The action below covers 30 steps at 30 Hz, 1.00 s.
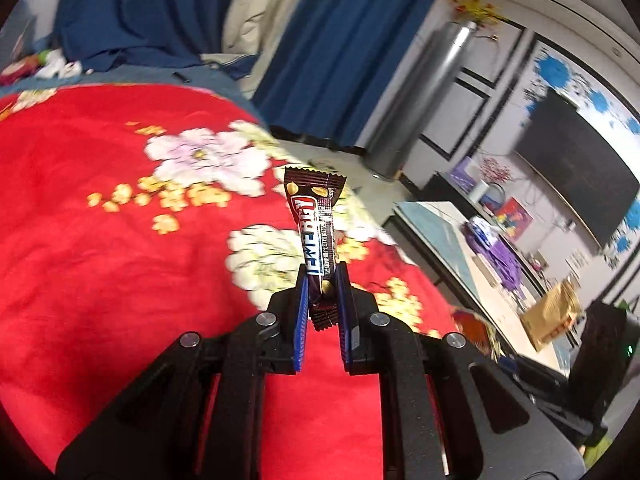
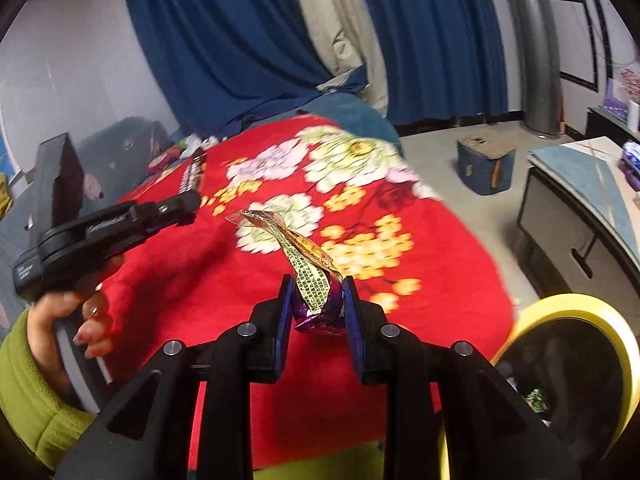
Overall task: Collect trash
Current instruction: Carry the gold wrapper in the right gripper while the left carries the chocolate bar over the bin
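A brown candy-bar wrapper [image 1: 316,232] with blue and white print stands up between the blue pads of my left gripper [image 1: 322,280], which is shut on its lower end, above the red flowered blanket [image 1: 100,248]. My right gripper [image 2: 316,292] is shut on a crumpled purple and gold wrapper [image 2: 310,276] whose gold strip curls up and to the left. In the right wrist view the left gripper [image 2: 176,206] shows from the side at left, held by a hand [image 2: 86,320] in a green sleeve. A yellow-rimmed bin [image 2: 568,320] with a dark inside sits at the lower right.
The red blanket [image 2: 248,280] covers a bed with more small litter [image 2: 188,152] at its far end. Blue curtains [image 2: 240,40] hang behind. A low table [image 2: 592,208], a blue stool [image 2: 486,164], a silver column [image 2: 532,48] and a dark screen [image 1: 576,168] stand to the right.
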Tool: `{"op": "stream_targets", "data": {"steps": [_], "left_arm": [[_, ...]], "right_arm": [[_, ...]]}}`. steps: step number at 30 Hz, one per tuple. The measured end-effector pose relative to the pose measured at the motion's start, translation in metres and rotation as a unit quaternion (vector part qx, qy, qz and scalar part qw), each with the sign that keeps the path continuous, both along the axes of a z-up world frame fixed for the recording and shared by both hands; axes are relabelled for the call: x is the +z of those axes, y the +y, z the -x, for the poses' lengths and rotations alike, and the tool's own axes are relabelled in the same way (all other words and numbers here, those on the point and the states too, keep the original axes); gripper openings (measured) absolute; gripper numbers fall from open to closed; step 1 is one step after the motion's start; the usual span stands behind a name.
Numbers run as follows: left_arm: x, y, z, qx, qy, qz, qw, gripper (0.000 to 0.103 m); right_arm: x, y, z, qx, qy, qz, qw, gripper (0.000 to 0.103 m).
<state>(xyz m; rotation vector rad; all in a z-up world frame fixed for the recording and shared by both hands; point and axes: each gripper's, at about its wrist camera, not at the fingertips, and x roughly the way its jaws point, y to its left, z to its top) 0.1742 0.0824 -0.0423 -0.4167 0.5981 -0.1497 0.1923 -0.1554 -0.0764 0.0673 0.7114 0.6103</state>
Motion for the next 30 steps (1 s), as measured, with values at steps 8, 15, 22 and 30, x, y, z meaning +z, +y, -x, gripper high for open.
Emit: {"op": "stream_targets", "data": {"steps": [8,15,22,30], "left_arm": [[0.013,-0.037,0.01,-0.046,-0.021,-0.014,0.9986,0.008],[0.018,-0.06,0.019,-0.075,-0.031,-0.021,0.9964,0.008],[0.019,-0.086,0.026,-0.109,-0.038,-0.035,0.9927,0.008],[0.018,-0.115,0.036,-0.142,-0.042,-0.05,0.9877,0.008]], "right_arm": [[0.007,-0.045,0.004,-0.052,-0.009,-0.006,0.999,0.023],[0.007,-0.078,0.01,-0.093,-0.01,-0.008,0.996,0.023],[0.011,-0.1,0.016,-0.123,-0.021,-0.008,0.992,0.023],[0.015,-0.122,0.025,-0.151,-0.032,-0.005,0.988,0.023]]}}
